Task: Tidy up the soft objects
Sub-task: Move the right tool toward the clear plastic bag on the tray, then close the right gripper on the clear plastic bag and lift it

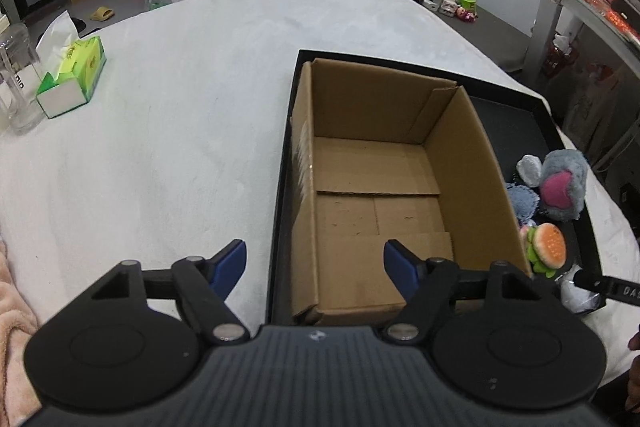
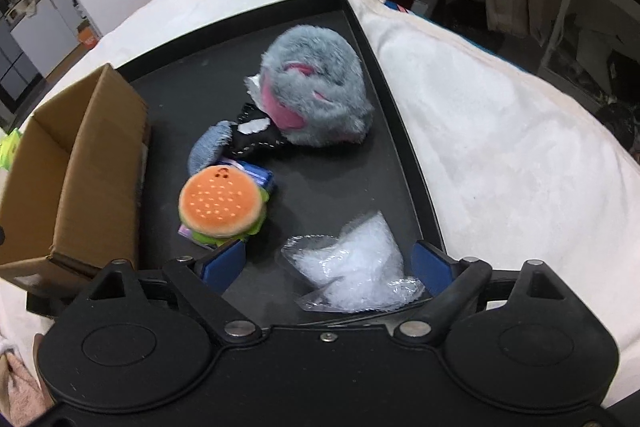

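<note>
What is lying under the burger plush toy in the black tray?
Under the burger plush a flat purple-blue packet sticks out, lying on the black tray. The burger covers most of it, so its kind is unclear.

A plain brown cardboard box (image 1: 380, 187) sits in a black tray (image 2: 320, 187) on a white cloth (image 1: 160, 107). The round plush burger (image 2: 222, 207) has an orange bun dotted with pale specks and green edging. The fluffy grey plush toy (image 2: 316, 87) has pink patches, and the tissue pack (image 1: 74, 75) is green and white.
</note>
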A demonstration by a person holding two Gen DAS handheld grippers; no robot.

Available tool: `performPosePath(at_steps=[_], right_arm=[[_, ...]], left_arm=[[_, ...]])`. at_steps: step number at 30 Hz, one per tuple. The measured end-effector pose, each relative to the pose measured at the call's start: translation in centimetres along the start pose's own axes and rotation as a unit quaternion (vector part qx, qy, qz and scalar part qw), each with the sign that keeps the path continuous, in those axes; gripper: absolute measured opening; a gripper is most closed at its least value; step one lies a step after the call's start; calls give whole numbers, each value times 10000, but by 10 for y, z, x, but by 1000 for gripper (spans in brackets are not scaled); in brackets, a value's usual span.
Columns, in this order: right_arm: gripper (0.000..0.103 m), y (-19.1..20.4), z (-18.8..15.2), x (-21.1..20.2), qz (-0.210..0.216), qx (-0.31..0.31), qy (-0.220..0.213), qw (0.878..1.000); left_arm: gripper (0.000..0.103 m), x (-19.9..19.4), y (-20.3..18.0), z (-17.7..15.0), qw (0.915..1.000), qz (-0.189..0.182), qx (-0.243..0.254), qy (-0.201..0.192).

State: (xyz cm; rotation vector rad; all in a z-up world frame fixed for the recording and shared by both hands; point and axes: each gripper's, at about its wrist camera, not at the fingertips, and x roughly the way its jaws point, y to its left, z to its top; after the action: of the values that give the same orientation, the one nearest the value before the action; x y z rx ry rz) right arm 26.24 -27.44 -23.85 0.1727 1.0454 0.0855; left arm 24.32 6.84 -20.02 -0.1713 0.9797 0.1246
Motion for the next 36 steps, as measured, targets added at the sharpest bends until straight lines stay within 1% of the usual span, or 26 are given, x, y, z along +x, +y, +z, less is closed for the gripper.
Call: performPosePath(at_steps=[4,11,12,14,15,17,18,20,23,25,29,33,34,35,36], right_arm=[[89,-1,0,6,-14,80,40,10000],[88,0,-1,19,-163,26,161,9997],[86,0,-1,20,-188,21,171,9997],[76,1,-2,24,-238,1,232,9994],[75,1,-3,25,-245,-10,266,9993],[74,2,-4,25,-265,-40,260,9993],[73,3,-4,25,-274,-59,259,9993],[68,4,-5,24,-261,-105,254,9993],[60,7,-7,22,-253,-219,196,9992],[57,6,-7,20,-341,-175,133,9992],[55,2,-5,15,-224,-26,105,9997],[52,3,-5,7,-135,0,19,9999],[37,4,-4,5,-150,-7,-2,9999],[34,4,-4,4,-128,-6,15,9999],[34,4,-3,3,-71,37,33,10000]], left_arm=[[66,9,6,-3,9999,15,-95,56],[53,22,10,-8,9996,-21,-178,202],[52,23,10,-8,9996,-32,-186,209],[48,25,10,-8,9996,-45,-201,214],[46,26,10,-8,9995,-61,-208,225],[36,27,11,-8,9994,-75,-225,255],[34,27,11,-7,9994,-89,-224,253],[21,28,12,-8,9993,-85,-247,276],[13,31,15,-10,9988,-81,-361,334],[12,31,14,-12,9991,-17,-279,314],[13,26,14,-13,9994,38,-230,266],[13,23,19,-14,9991,13,-312,293],[13,22,20,-14,9990,8,-339,307],[13,21,20,-15,9989,14,-346,309],[13,20,20,-15,9989,23,-336,313]])
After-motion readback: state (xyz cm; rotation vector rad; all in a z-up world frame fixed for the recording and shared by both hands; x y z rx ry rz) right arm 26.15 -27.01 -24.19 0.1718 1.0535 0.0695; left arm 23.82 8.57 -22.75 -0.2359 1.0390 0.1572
